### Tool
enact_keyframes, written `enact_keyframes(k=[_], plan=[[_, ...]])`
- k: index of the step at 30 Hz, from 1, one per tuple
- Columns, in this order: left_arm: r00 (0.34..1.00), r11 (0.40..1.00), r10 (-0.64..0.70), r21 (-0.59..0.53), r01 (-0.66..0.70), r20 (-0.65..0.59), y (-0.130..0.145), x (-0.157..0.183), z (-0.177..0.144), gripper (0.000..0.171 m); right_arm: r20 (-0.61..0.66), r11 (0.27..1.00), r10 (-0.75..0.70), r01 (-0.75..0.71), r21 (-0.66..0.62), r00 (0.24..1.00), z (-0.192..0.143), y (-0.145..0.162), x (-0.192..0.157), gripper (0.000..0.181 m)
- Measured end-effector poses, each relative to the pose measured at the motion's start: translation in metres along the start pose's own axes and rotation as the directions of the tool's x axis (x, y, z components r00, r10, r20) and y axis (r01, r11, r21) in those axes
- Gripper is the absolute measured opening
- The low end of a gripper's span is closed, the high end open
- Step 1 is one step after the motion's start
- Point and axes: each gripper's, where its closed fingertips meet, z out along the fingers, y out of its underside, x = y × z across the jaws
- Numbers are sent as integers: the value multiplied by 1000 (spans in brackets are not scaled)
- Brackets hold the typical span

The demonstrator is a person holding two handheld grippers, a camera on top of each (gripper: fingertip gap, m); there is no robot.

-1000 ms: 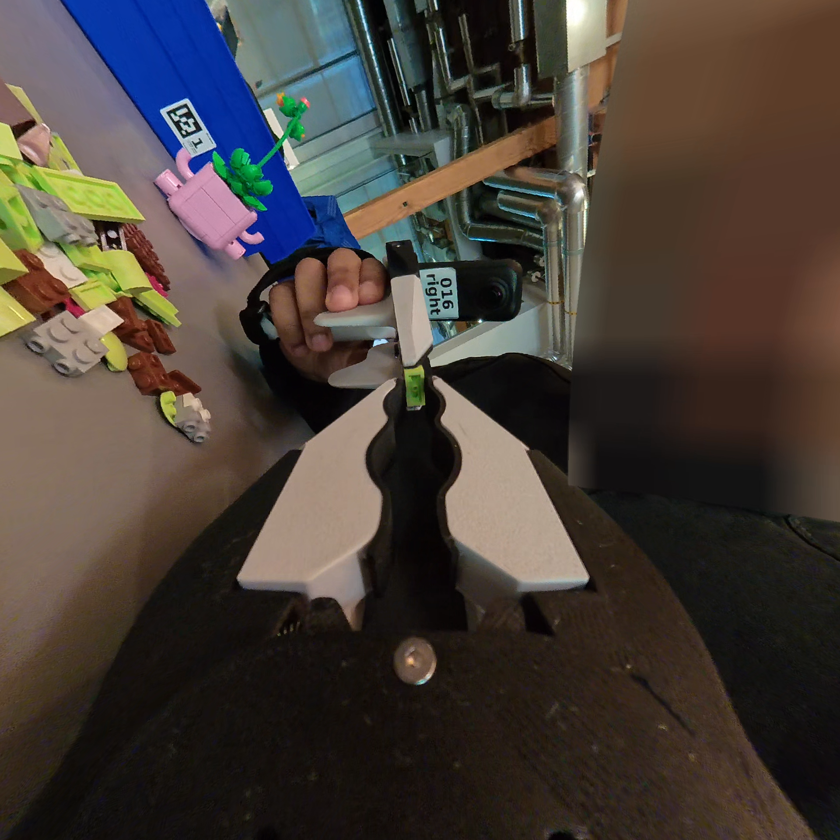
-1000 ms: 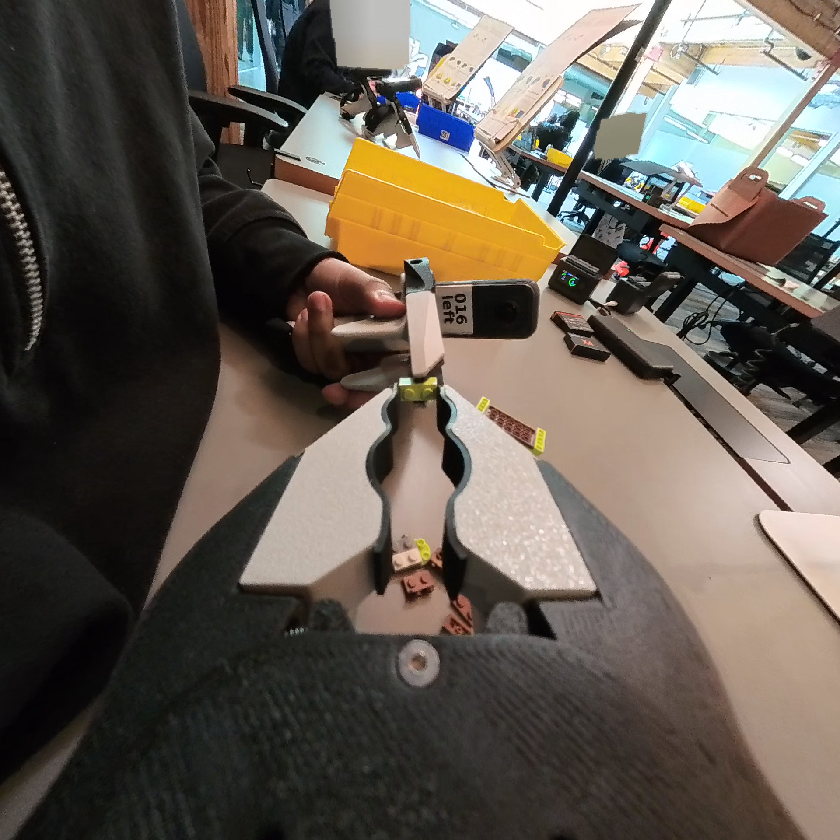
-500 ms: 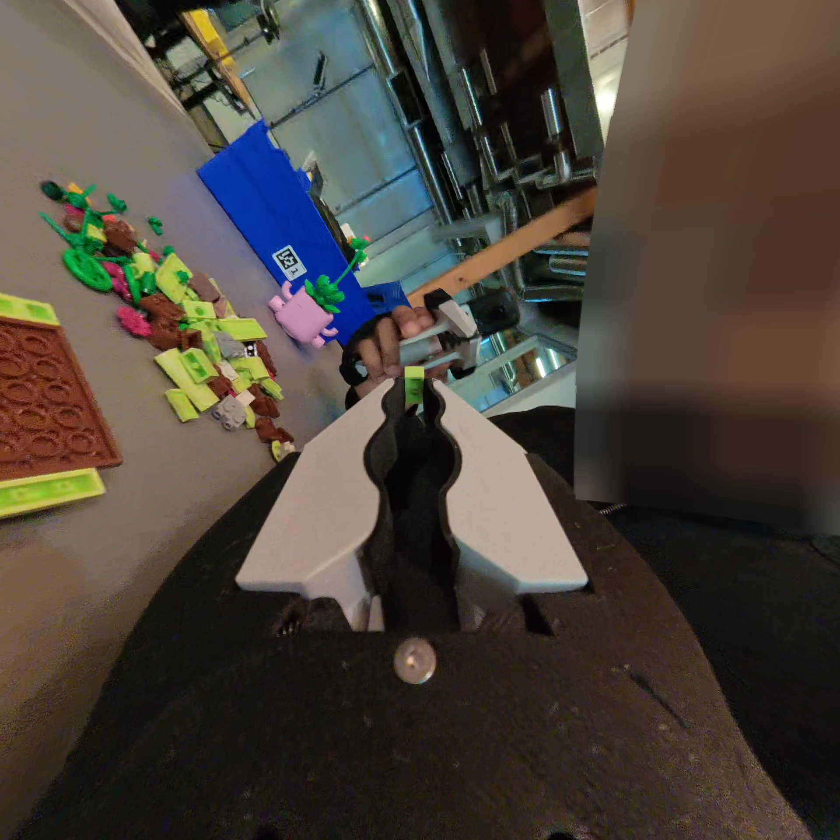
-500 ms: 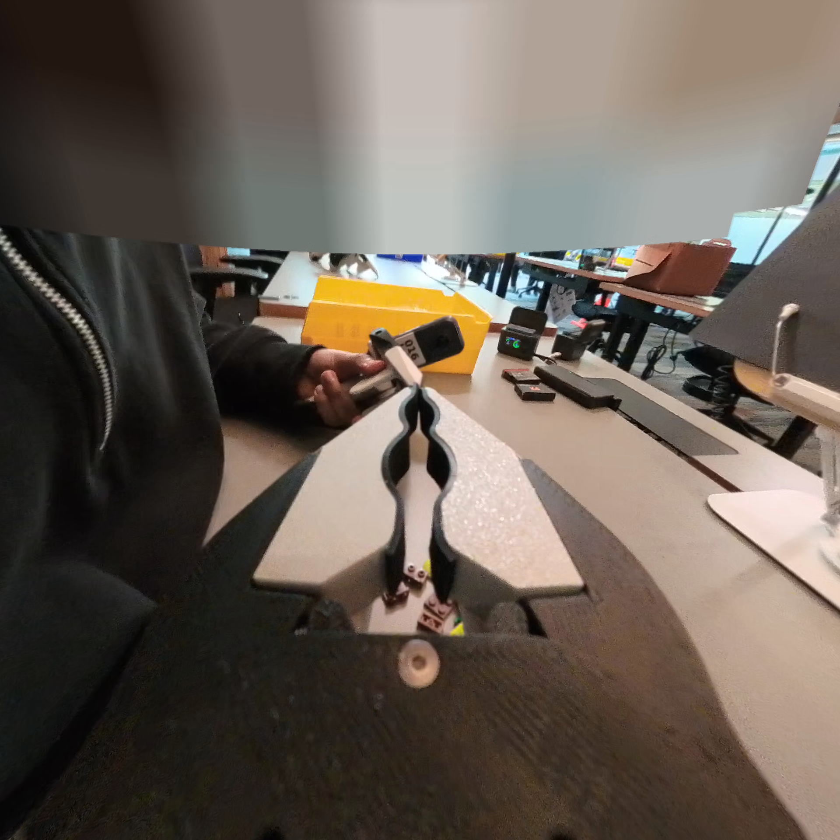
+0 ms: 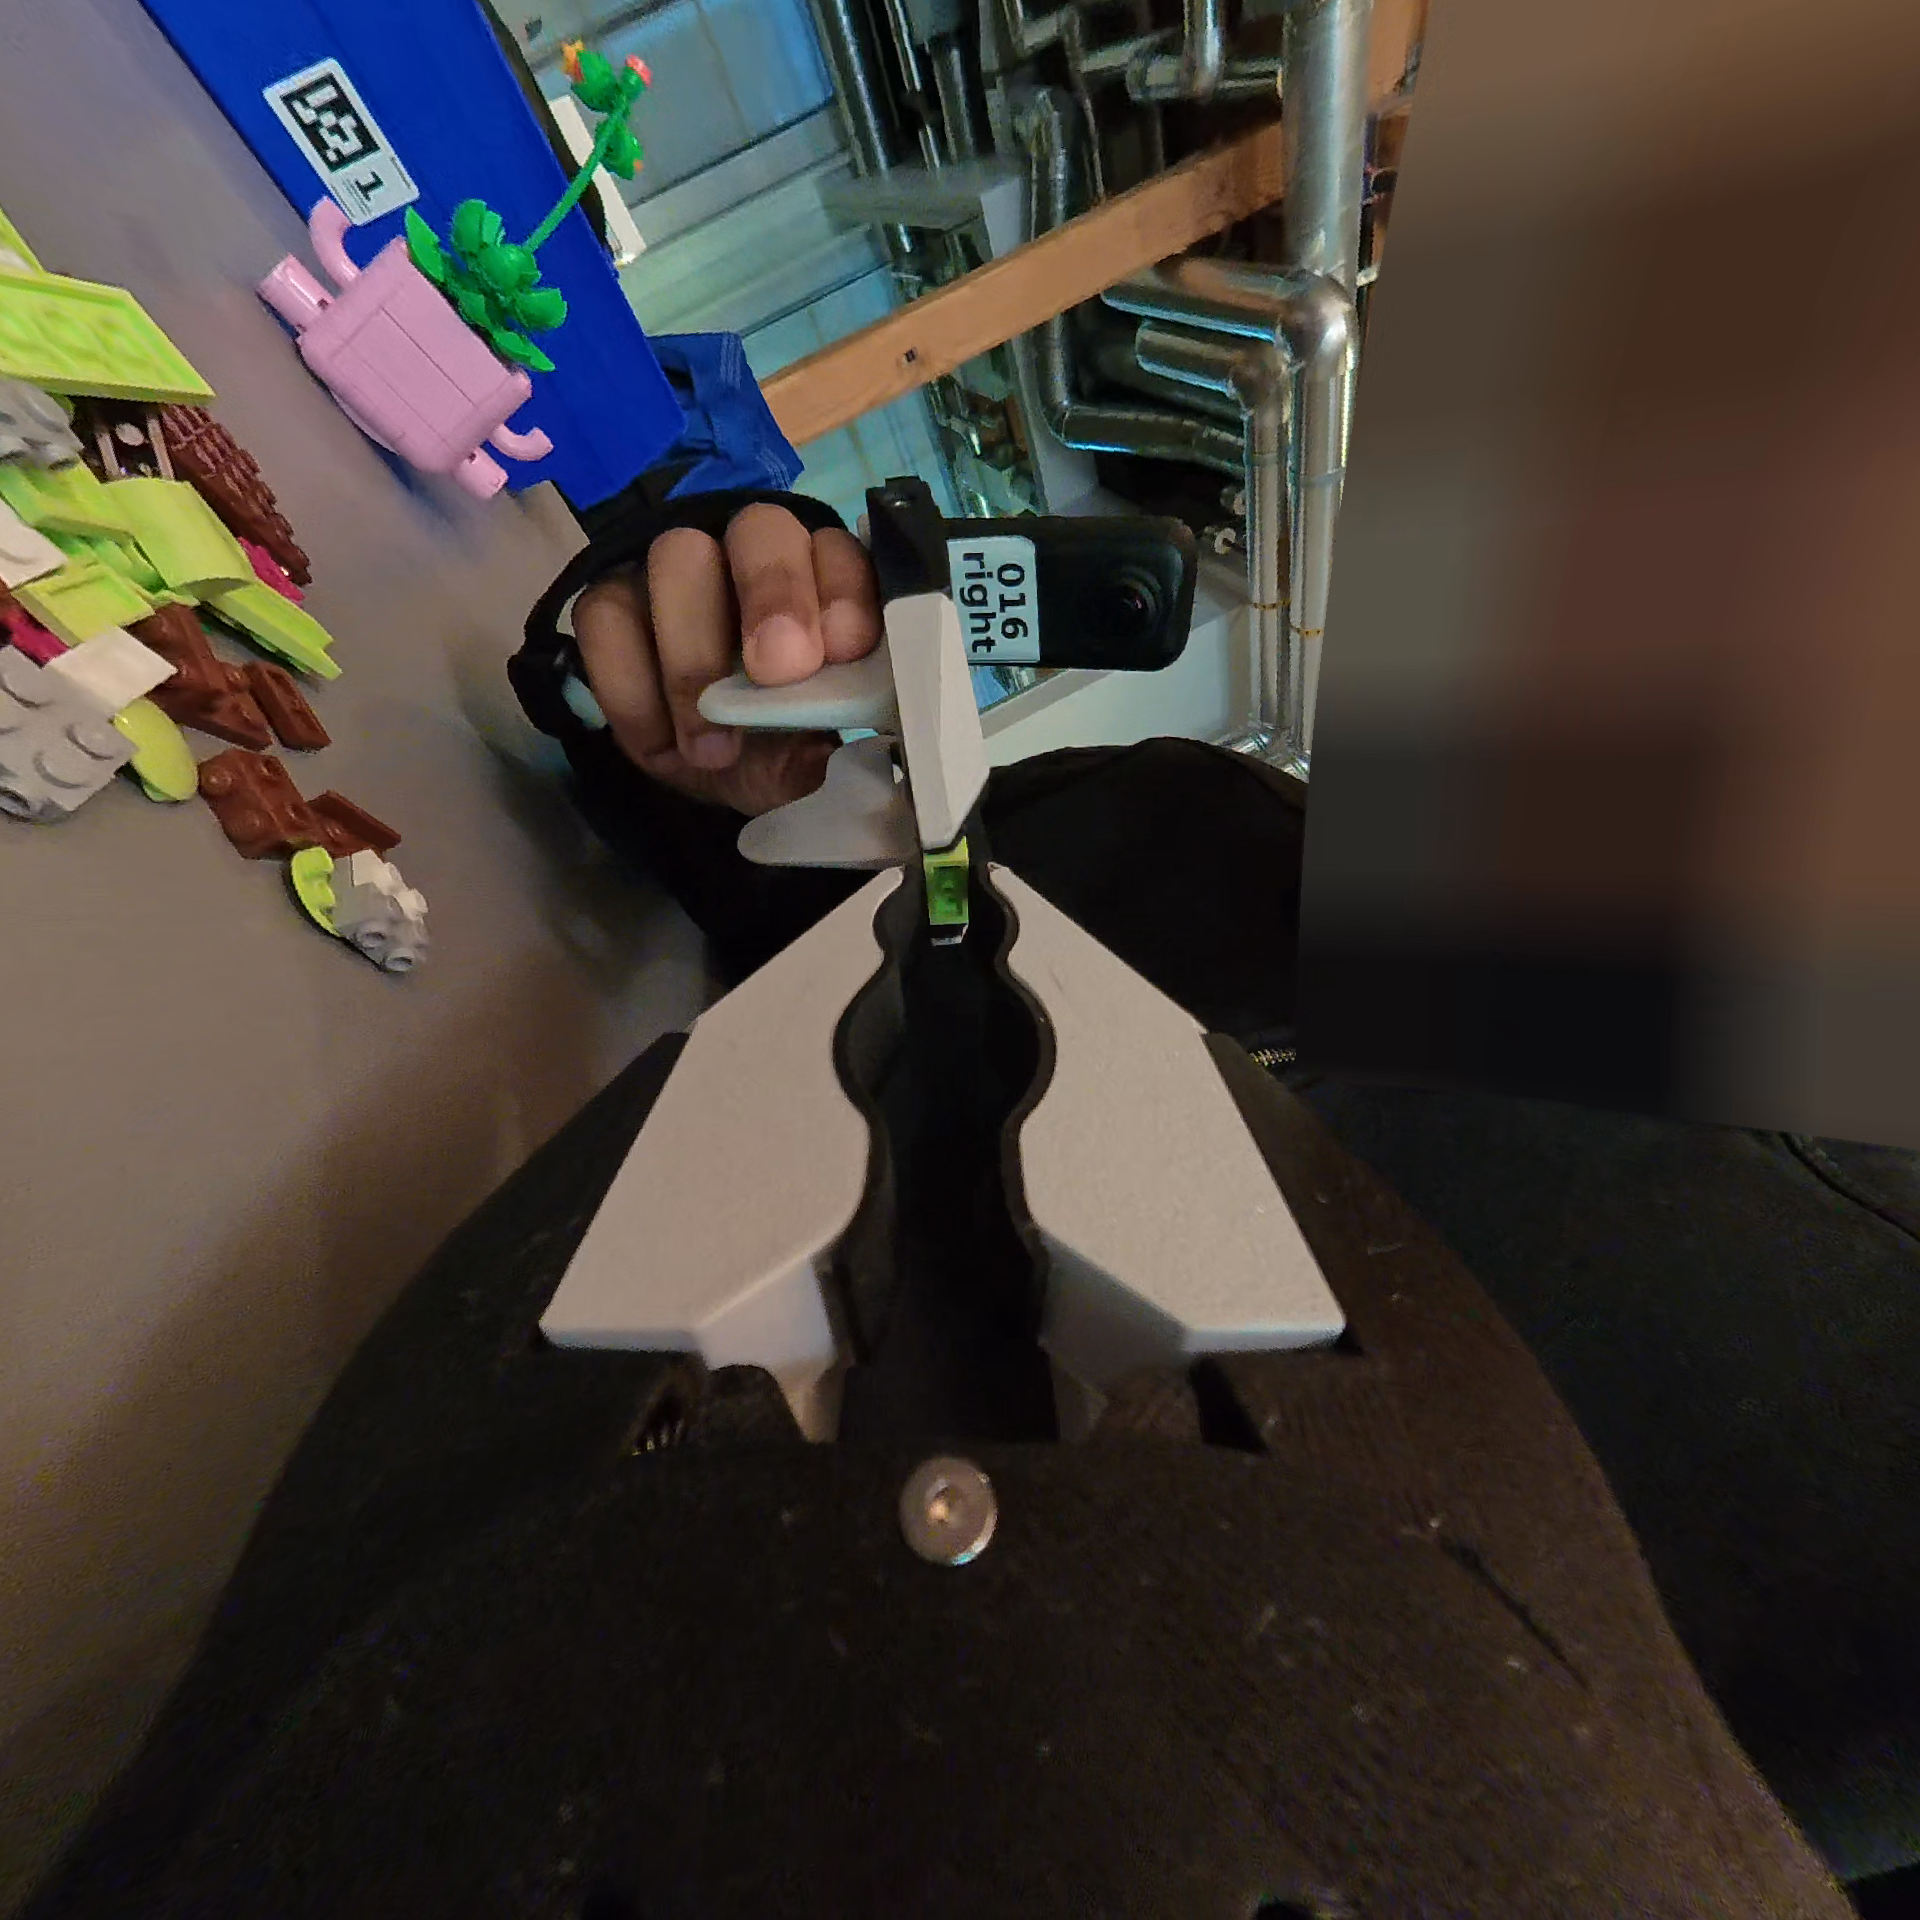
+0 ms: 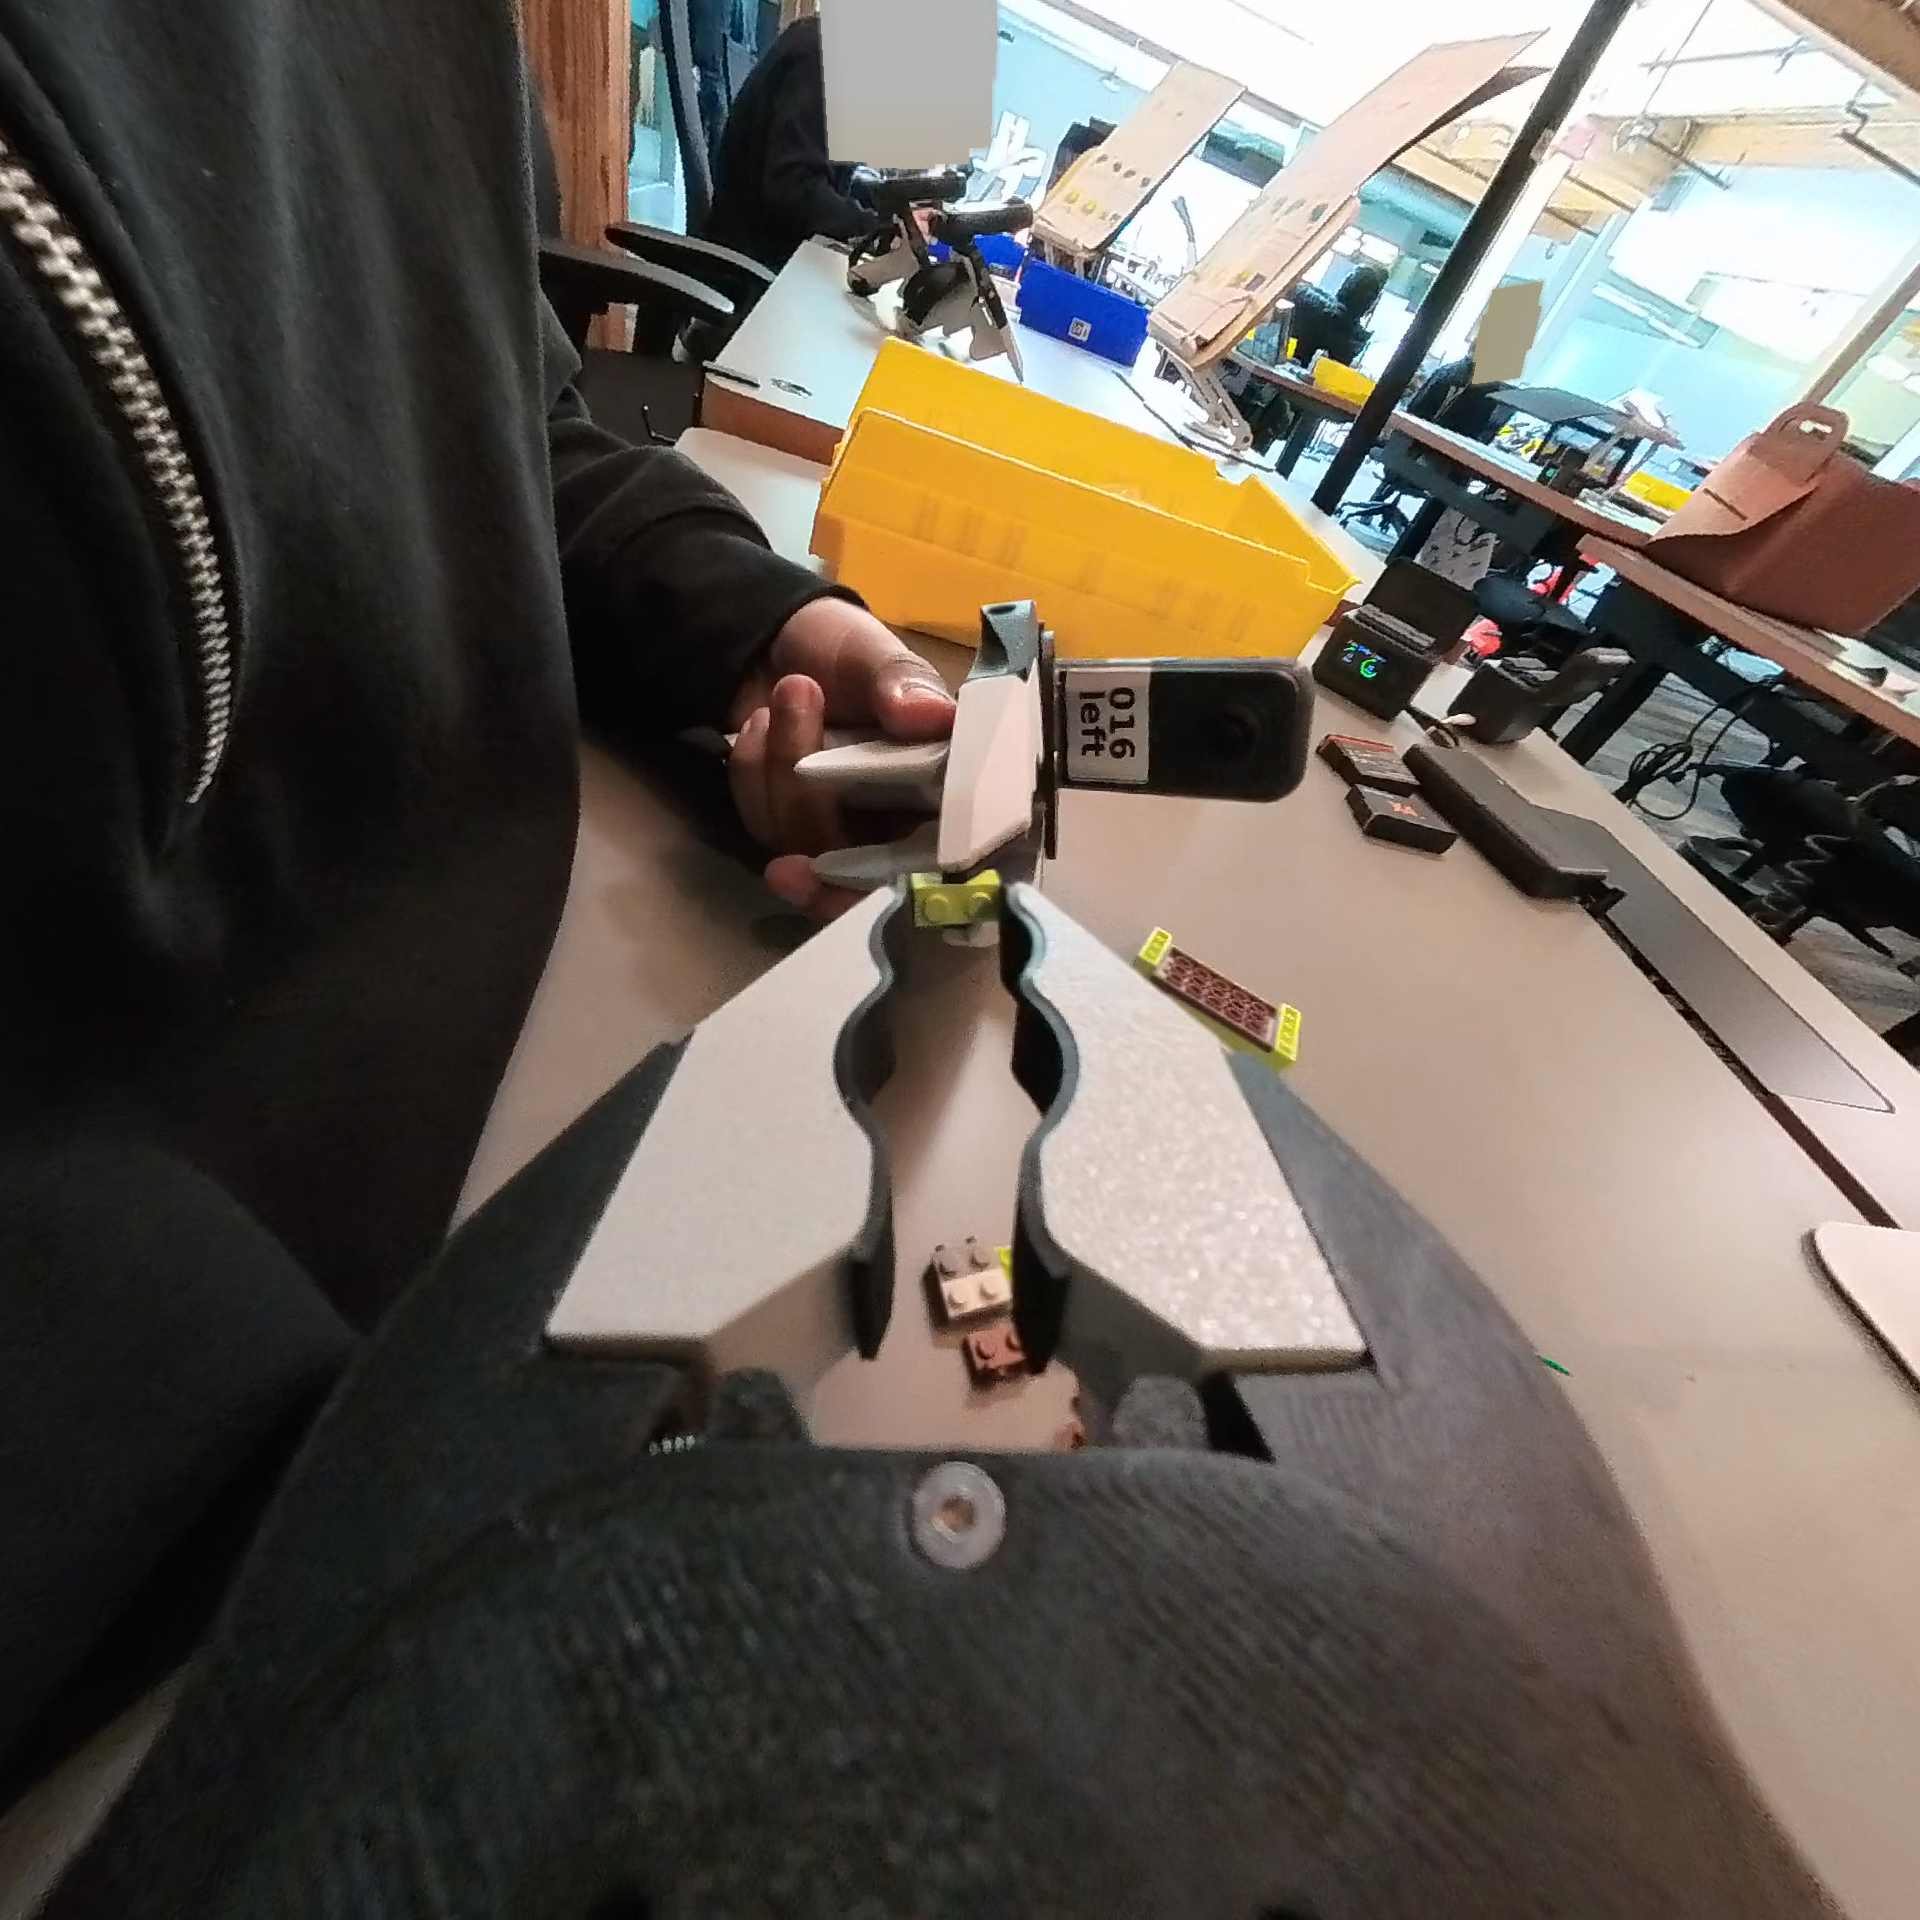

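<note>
Both hand-held grippers meet tip to tip above the grey counter (image 6: 1455, 1091): right hand-held gripper (image 6: 954, 902) clamped on a small lime-green studded brick (image 6: 954, 900); left hand-held gripper (image 5: 945, 891) likewise clamped (loose bricks (image 5: 156, 644) lie left).

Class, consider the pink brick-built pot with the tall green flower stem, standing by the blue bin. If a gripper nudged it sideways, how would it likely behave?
The pink pot looks rigid, probably light. Its thin flower stem reaches high to one side, so it may tip. Its pressed-together parts could separate.
</note>
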Motion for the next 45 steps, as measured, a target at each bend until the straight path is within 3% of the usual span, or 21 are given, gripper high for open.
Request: enact_keyframes(k=[7,11,21,22,23,25,26,29,31,34,37,40,42,45], plan=[[1000,1000,1,5,-1,-11,-1,4,1,7,-26,1000,-19,19,0,999,-1,-4,2,14],[996,997,80,4,-80,40,-2,5,3,7,-19,1000,5,-5,4,1000,-4,-6,3,14],[998,998,64,8,-64,-17,-2,15,5,7,26,994,85,-87,65,996,-7,-15,2,14],[997,998,60,29,-58,-56,-5,21,1,8,17,989,107,-108,100,994,-13,-19,7,14],[995,992,41,125,-29,-91,-23,27,-16,7,-9,972,158,-154,175,987,-29,-27,20,14],[991,966,110,228,-123,72,-45,13,-52,7,-58,930,265,-239,280,962,-60,-30,49,13],[987,958,130,246,-149,90,-51,15,-59,7,-84,936,265,-235,264,961,-62,-25,54,14],[962,952,208,187,-241,179,-48,10,-52,7,-186,982,189,-181,60,964,-42,4,57,14],[894,933,299,94,-347,335,-44,-6,-48,6,-298,974,136,-183,-134,945,-37,39,71,14],[668,862,468,-131,-490,578,-45,-37,-48,7,-401,898,123,-274,-345,908,-40,90,87,15],[500,804,564,-299,-514,657,-54,-55,-42,6,-441,838,116,-326,-437,890,-43,115,93,14],[446,784,599,-375,-494,665,-65,-72,-30,6,-448,855,123,-324,-405,885,-39,110,100,14],[417,780,610,-417,-467,673,-70,-87,-26,6,-448,865,157,-342,-368,880,-36,105,103,24],[370,766,623,-443,-465,689,-76,-98,-25,24,-457,867,184,-362,-341,870,-39,102,104,32]])
